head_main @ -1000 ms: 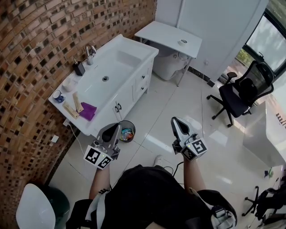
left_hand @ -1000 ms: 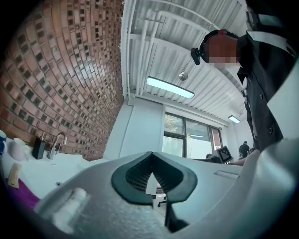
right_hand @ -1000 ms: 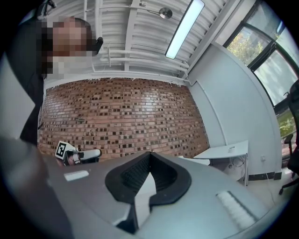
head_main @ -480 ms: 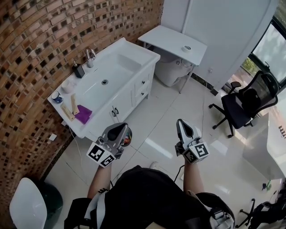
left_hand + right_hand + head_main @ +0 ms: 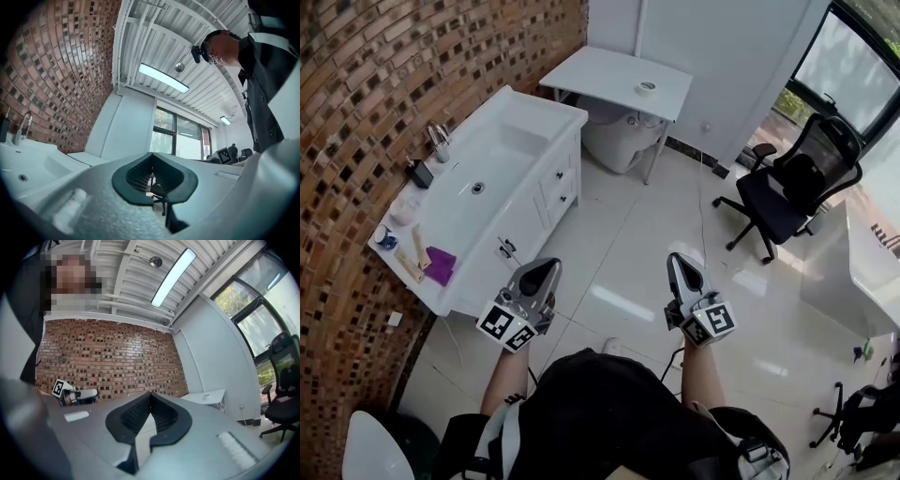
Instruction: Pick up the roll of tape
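Observation:
The roll of tape [image 5: 645, 88] is a small pale ring lying on the white folding table [image 5: 600, 70] at the far end of the room. It also shows tiny in the right gripper view as the roll of tape [image 5: 206, 397] on the table [image 5: 213, 395]. My left gripper [image 5: 547, 269] and right gripper [image 5: 676, 260] are held side by side over the tiled floor, well short of the table. Both point forward, shut and empty. The left gripper [image 5: 152, 159] shows its jaw tips meeting, and so does the right gripper [image 5: 150, 398].
A white sink vanity [image 5: 502, 202] with a faucet [image 5: 440, 141] and a purple cloth [image 5: 441, 265] runs along the brick wall at left. A white tub [image 5: 617, 141] stands under the table. A black office chair [image 5: 789, 192] is at right, beside a white desk [image 5: 853, 272].
Both grippers have travelled forward across the floor toward the far table, still shut. The vanity has slid left in the head view, and the small bin beside it has dropped out of sight.

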